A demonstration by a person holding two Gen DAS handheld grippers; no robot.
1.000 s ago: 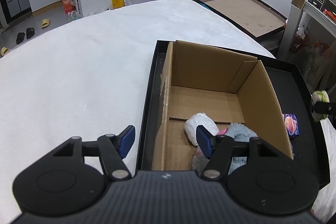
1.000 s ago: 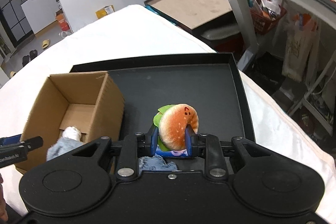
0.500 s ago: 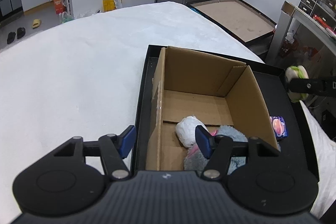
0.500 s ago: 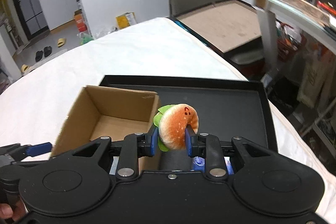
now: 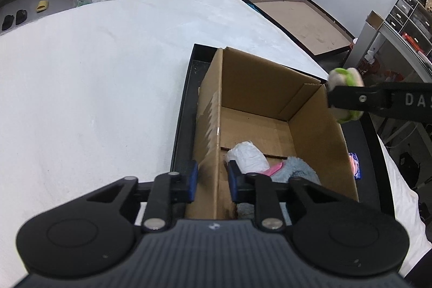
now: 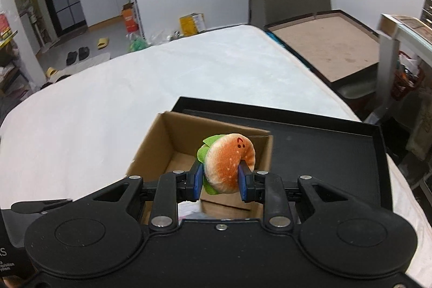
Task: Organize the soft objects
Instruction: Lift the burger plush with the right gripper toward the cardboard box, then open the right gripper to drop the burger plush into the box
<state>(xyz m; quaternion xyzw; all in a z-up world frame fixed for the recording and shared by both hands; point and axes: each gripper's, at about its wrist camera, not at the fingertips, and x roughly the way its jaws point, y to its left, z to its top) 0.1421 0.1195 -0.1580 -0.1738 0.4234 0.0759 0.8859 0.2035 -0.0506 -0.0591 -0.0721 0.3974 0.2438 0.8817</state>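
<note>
My right gripper (image 6: 220, 181) is shut on a plush burger (image 6: 229, 162) and holds it above the right rim of the open cardboard box (image 6: 162, 142); the burger also shows in the left wrist view (image 5: 347, 95). My left gripper (image 5: 211, 181) straddles the box's near-left wall (image 5: 209, 142), one finger on each side, with gaps to the cardboard. Inside the box lie a white soft item (image 5: 247, 154), a pink item (image 5: 276, 169) and a grey-blue fluffy item (image 5: 299, 172).
The box stands in a black tray (image 6: 324, 142) on a white bed-like surface (image 5: 94, 85). A small blue packet (image 5: 354, 166) lies in the tray right of the box. A framed brown board (image 6: 332, 45) and shelving stand to the right.
My right gripper has carried the burger left from over the tray to above the box. My left gripper has closed in partway around the box's left wall.
</note>
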